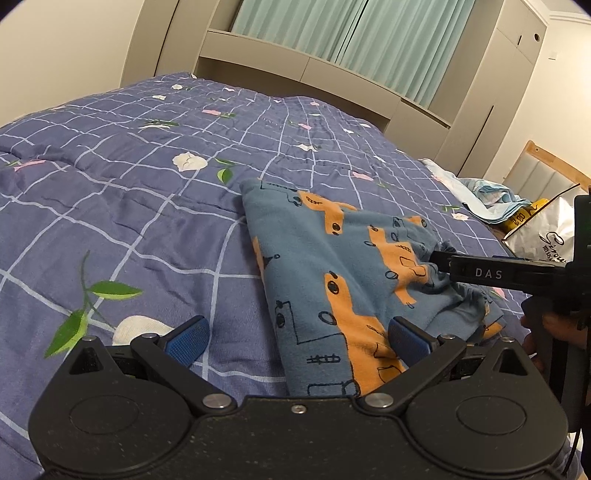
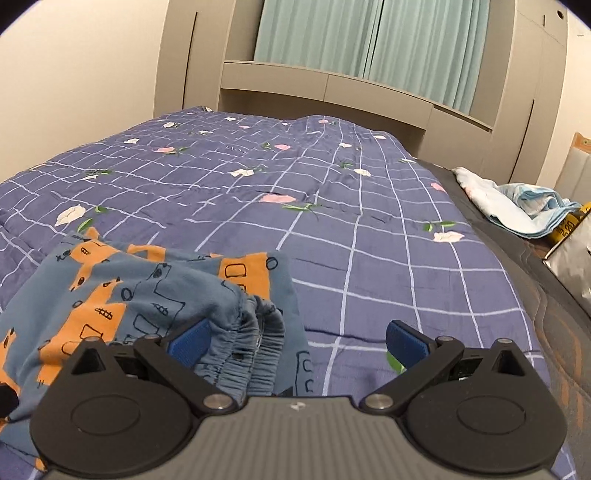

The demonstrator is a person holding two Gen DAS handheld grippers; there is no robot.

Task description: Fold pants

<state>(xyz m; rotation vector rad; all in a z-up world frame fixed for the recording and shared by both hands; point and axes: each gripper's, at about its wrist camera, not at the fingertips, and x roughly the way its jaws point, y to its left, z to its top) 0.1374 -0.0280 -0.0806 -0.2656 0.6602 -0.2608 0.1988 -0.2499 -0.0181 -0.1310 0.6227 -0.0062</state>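
**Two grippers spread wide over pants on a bed**

Both tools have their jaws apart, and neither grips any cloth. The left gripper (image 1: 297,338) hangs low over the near end of the pants (image 1: 332,280), its blue pads (image 1: 186,338) splayed to either side, one over the quilt and the other over the printed fabric. The right gripper (image 2: 295,343) is likewise released; its left pad sits just beside the gathered elastic waistband (image 2: 251,332), while its right pad hovers over bare quilt. In the left wrist view the right gripper (image 1: 439,258) shows from the side as a black bar lettered "DAS", its tip reaching over the bunched waistband edge (image 1: 469,295), with part of a hand (image 1: 546,325) on its handle. Whether that tip touches the cloth I cannot tell.

The pants are blue with orange shapes and black line drawings. They lie folded over into a rumpled heap on the near part of the bed, waistband end toward the right gripper and the far end pointing up the bed.

Beneath them spreads a purple quilt (image 1: 129,192) with a pale grid and scattered flowers. Off the bed's right side lie a light blue bundle of cloth (image 2: 524,210) and a white bag (image 1: 543,232). Beyond the bed stand grey built-in cabinets (image 2: 332,85) and pale green curtains (image 2: 369,33).
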